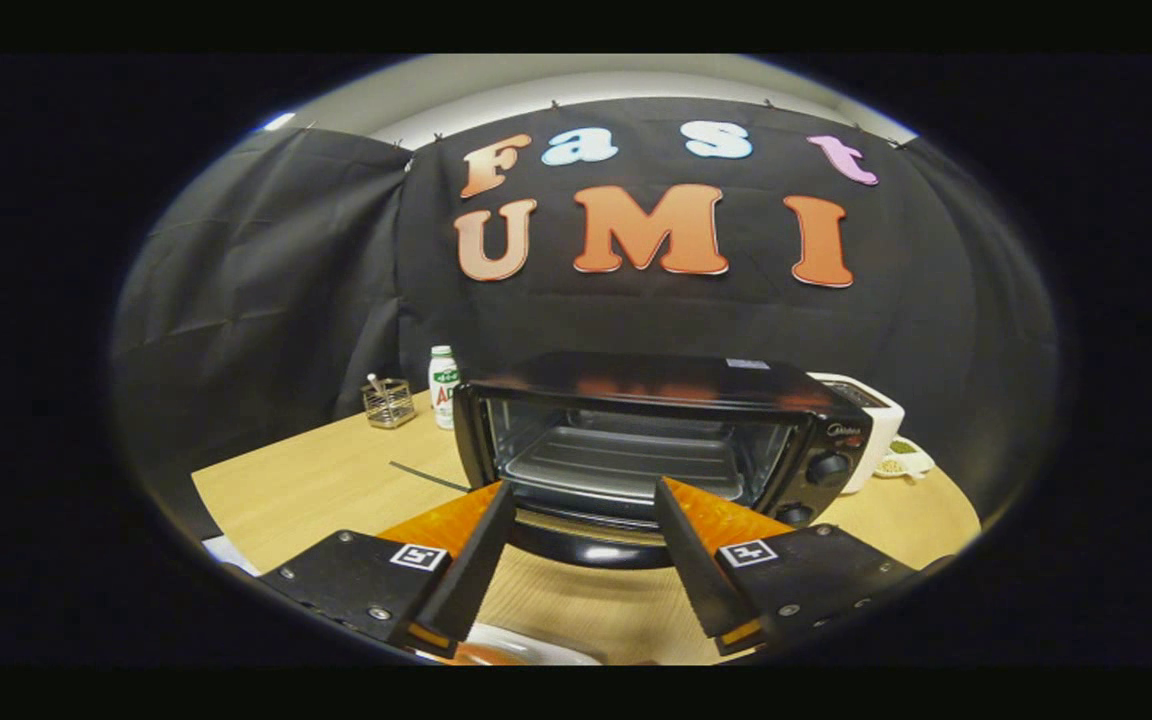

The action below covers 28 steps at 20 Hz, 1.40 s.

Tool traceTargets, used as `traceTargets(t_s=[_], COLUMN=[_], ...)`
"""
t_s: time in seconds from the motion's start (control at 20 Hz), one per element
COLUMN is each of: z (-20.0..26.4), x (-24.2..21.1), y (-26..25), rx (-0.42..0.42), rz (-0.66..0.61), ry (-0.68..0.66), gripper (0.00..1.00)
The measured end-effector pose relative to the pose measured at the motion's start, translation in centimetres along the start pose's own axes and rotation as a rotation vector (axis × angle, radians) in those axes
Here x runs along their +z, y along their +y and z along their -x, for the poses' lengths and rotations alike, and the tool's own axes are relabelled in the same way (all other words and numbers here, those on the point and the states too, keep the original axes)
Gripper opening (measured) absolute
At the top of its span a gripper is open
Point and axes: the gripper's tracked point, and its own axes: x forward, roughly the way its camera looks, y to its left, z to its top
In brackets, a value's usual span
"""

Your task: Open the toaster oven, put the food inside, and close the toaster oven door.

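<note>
A black toaster oven stands on the wooden table just beyond my fingers. Its door is folded down toward me, and the bare wire rack inside is in plain sight. My gripper is open, with its orange-and-black fingers spread in front of the lowered door and nothing between them. Below and behind the fingers, close to me, I see the rim of a white plate with something brownish on it, mostly hidden.
Left of the oven stand a white bottle and a small wire basket. A white appliance and a small dish sit at its right. A thin dark strip lies on the table.
</note>
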Motion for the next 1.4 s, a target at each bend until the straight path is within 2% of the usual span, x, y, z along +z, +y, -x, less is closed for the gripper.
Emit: traceTargets(t_s=[0.25, 0.5, 1.0, 1.4], z=[1.2, 1.9, 2.0, 3.6], x=[-2.5, -6.2, -11.5, -11.3], y=[0.5, 0.5, -1.4, -1.8], rx=[0.023, 0.055, 0.004, -0.013], rz=[-0.039, -0.152, -0.199, -0.182], ry=[0.034, 0.140, 0.277, 0.258], gripper=[0.87, 0.88, 0.89, 0.88])
